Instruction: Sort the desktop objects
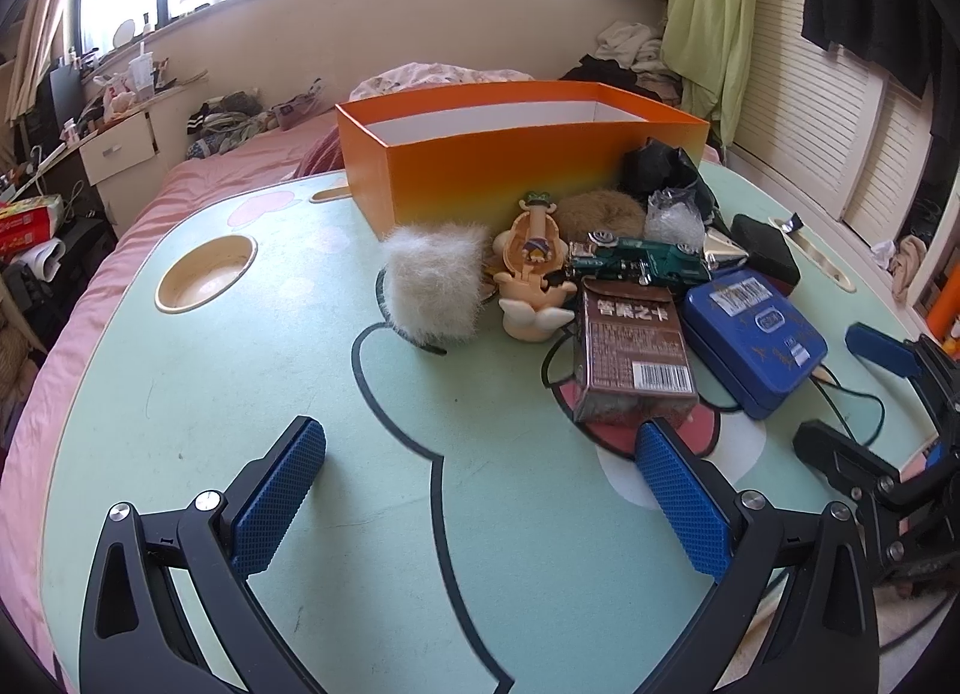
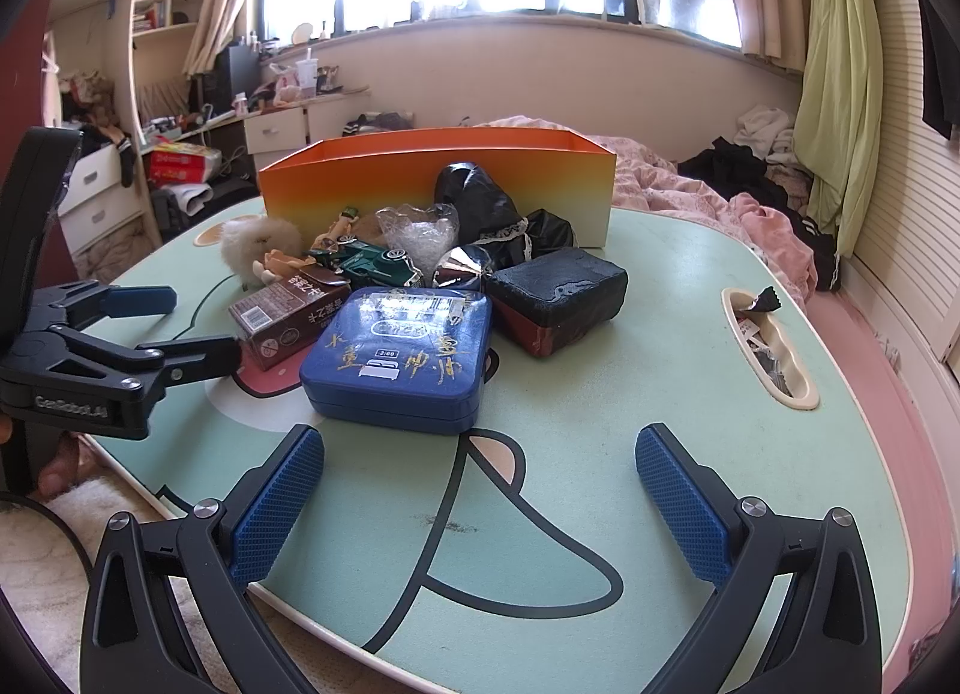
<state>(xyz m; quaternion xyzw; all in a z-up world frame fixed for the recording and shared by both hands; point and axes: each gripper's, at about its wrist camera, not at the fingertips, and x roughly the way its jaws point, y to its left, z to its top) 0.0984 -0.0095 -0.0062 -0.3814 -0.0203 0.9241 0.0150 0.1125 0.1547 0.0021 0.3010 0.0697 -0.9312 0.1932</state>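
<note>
The orange box (image 1: 516, 153) hides its own inside behind its near wall. The left tool (image 1: 480, 502) hovers low over the pale green table (image 1: 240, 394), fingers spread, gripping nothing. The clutter sits piled before the box: white fluffy thing (image 1: 432, 286), brown carton (image 1: 630, 346), blue tin (image 2: 399, 358). The right tool (image 2: 480, 508) is likewise released, just short of the tin. A pink bed (image 1: 198, 184) lies behind.

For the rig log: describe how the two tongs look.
Both match: the left tongs and right tongs have black angular frames with triangular cutouts, silver pivot bolts, and blue cross-hatched pads. The right wrist view shows white lettering on the left tongs' body, too blurred to read.
</note>
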